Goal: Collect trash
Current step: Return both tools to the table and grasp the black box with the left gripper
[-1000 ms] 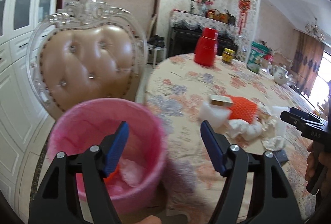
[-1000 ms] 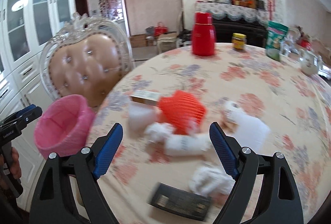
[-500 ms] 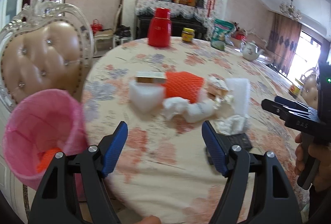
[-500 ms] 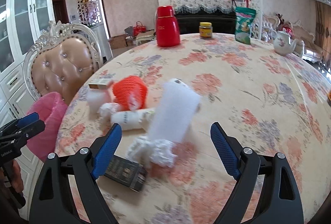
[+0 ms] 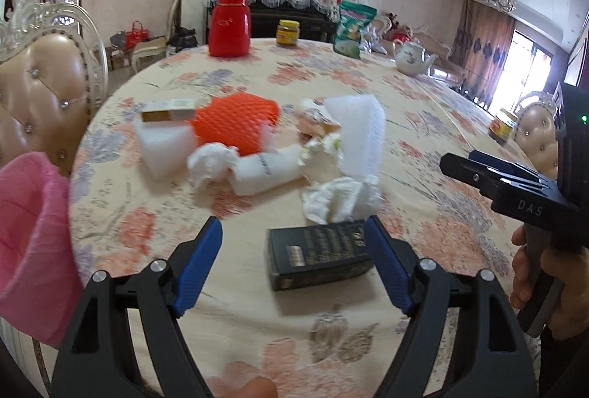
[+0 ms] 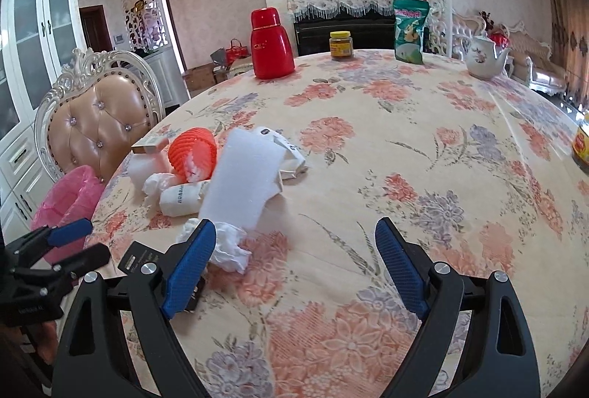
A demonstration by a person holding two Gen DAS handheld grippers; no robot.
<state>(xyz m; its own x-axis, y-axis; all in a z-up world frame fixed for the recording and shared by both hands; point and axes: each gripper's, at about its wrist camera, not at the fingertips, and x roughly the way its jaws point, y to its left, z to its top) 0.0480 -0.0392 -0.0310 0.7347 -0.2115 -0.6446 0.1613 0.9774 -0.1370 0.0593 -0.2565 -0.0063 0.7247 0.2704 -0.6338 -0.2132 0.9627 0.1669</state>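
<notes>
A pile of trash lies on the floral tablecloth (image 5: pixel 257 331): an orange foam net (image 5: pixel 235 125), white foam pieces (image 5: pixel 162 151), crumpled tissues (image 5: pixel 338 199), a white foam sheet (image 6: pixel 246 184), a small gold box (image 5: pixel 167 111) and a dark box (image 5: pixel 316 252). My left gripper (image 5: pixel 294 262) is open, with the dark box just ahead between its fingers. My right gripper (image 6: pixel 294 258) is open and empty over the table, right of the pile. A bin with a pink liner (image 5: pixel 29 232) stands at the table's left edge; it also shows in the right wrist view (image 6: pixel 70 192).
A red thermos (image 6: pixel 271 45), a jar (image 6: pixel 341 45), a green bag (image 6: pixel 409 30) and a white teapot (image 6: pixel 483 56) stand at the table's far side. A padded chair (image 6: pixel 99 129) is left of the table, behind the bin. Another jar (image 6: pixel 581 148) sits at the right edge.
Both grippers have swung right, away from the bin and toward the trash pile. The left gripper now faces the dark box close up. Both stay open.
</notes>
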